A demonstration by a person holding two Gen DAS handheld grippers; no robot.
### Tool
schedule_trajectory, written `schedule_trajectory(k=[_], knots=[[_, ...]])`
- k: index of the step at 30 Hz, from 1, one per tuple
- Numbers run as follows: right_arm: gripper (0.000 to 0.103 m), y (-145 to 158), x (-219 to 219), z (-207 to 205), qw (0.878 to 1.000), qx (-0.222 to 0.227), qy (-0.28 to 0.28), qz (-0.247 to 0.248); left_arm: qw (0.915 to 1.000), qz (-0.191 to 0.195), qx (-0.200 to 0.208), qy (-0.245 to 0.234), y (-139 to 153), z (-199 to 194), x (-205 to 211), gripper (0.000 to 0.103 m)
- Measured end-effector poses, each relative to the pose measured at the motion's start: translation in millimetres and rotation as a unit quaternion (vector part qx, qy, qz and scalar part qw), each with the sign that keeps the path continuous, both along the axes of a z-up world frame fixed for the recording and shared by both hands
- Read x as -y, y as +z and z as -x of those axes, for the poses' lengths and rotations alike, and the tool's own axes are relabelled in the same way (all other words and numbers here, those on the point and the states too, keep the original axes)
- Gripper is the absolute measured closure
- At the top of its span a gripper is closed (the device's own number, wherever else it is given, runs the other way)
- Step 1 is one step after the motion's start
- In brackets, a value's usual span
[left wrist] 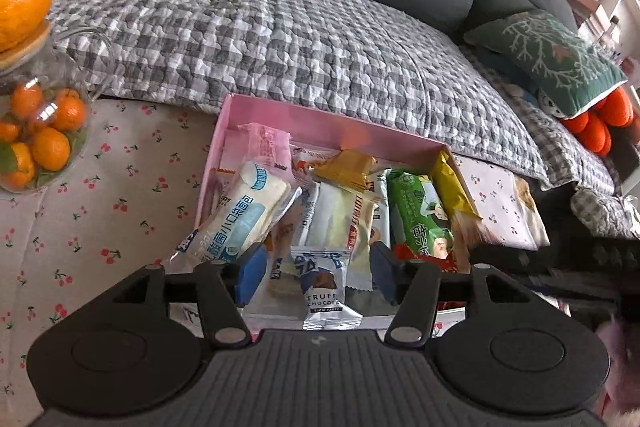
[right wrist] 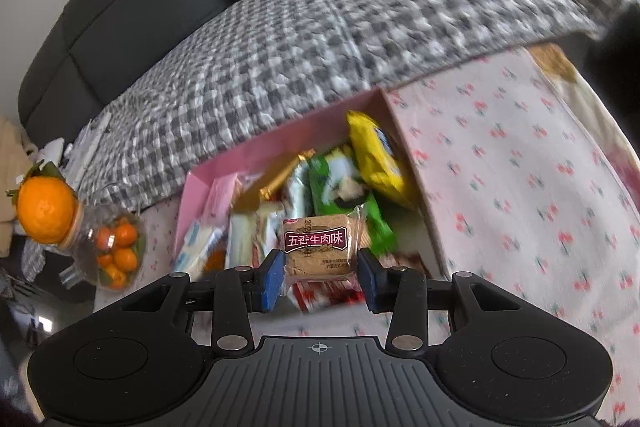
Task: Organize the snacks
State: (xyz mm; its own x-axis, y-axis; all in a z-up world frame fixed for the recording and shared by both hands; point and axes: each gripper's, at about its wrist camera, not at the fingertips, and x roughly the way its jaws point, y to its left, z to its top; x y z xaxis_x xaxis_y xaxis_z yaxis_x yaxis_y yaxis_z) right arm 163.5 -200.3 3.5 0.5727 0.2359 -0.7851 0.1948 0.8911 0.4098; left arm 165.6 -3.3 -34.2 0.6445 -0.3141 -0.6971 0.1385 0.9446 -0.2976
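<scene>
From the left wrist, the left claw (left wrist: pixel 316 277) hangs with its blue pads apart over the near edge of the pink box (left wrist: pixel 320 129), clamped on nothing. Straight ahead between the pads lies the truffle chocolate packet (left wrist: pixel 326 293), long axis pointing away from the claw, on top of the heap at the box's near end. Farther into the box lie a white-and-blue bread packet (left wrist: pixel 240 219) on the left, a green packet (left wrist: pixel 420 215) and a yellow packet (left wrist: pixel 452 187) against the right wall.

From the right wrist, the right claw (right wrist: pixel 322 277) holds a brown biscuit packet (right wrist: pixel 320 247) between its pads, wrapper edges touching them, just above the box's near end. Releasing it there looks like the coming move. The picture is blurred.
</scene>
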Motion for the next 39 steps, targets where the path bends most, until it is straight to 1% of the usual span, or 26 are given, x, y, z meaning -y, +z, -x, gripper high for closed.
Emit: schedule_trajectory(k=[3, 6, 12, 15, 17, 19, 20, 24, 26, 28, 31, 34, 38, 39], knots=[[0.063, -1, -9, -23, 1.0, 0.008, 0.024, 0.005, 1.0, -0.007, -0.002, 0.0, 2, 2, 3, 0.047], [0.063, -5, -16, -47, 0.999, 0.013, 0.046, -0.011, 0.9999, -0.014, 0.007, -0.003, 6, 5, 2, 0.047], [0.063, -15, -36, -86, 0.997, 0.013, 0.067, -0.034, 0.9999, 0.001, 0.015, 0.003, 13, 4, -6, 0.047], [0.061, -20, -48, -97, 0.997, 0.011, 0.068, -0.021, 0.9998, 0.003, 0.017, 0.006, 13, 3, -6, 0.046], [0.056, -19, -55, -100, 0.998, 0.015, 0.067, -0.012, 0.9999, 0.004, 0.014, 0.007, 12, 2, -8, 0.046], [0.039, -16, -56, -99, 0.998, 0.017, 0.062, -0.014, 0.9999, 0.005, 0.012, 0.007, 11, 1, -9, 0.045], [0.037, -14, -57, -98, 0.998, 0.018, 0.06, -0.014, 0.9999, 0.005, 0.011, 0.006, 11, 1, -9, 0.044], [0.036, -3, -57, -89, 0.998, 0.022, 0.059, 0.01, 0.9998, -0.017, 0.013, 0.003, 14, 3, -8, 0.031], [0.034, 3, -54, -80, 0.998, 0.027, 0.061, 0.02, 0.9996, -0.025, 0.016, 0.003, 15, 5, -7, 0.03], [0.028, 9, -50, -71, 0.997, 0.031, 0.06, 0.027, 0.9996, -0.026, 0.013, 0.002, 15, 7, -7, 0.028], [0.027, 16, -42, -57, 0.998, 0.033, 0.053, 0.032, 0.9992, -0.036, 0.016, 0.0, 16, 10, -6, 0.025], [0.025, 21, -32, -43, 0.998, 0.033, 0.045, 0.038, 0.9989, -0.043, 0.02, 0.006, 19, 14, -8, 0.018], [0.023, 27, -22, -22, 0.997, 0.033, 0.035, 0.064, 0.9985, -0.045, 0.026, 0.015, 25, 23, -11, 0.009], [0.021, 28, -20, -17, 0.996, 0.033, 0.034, 0.071, 0.9983, -0.047, 0.027, 0.022, 26, 26, -12, 0.007]])
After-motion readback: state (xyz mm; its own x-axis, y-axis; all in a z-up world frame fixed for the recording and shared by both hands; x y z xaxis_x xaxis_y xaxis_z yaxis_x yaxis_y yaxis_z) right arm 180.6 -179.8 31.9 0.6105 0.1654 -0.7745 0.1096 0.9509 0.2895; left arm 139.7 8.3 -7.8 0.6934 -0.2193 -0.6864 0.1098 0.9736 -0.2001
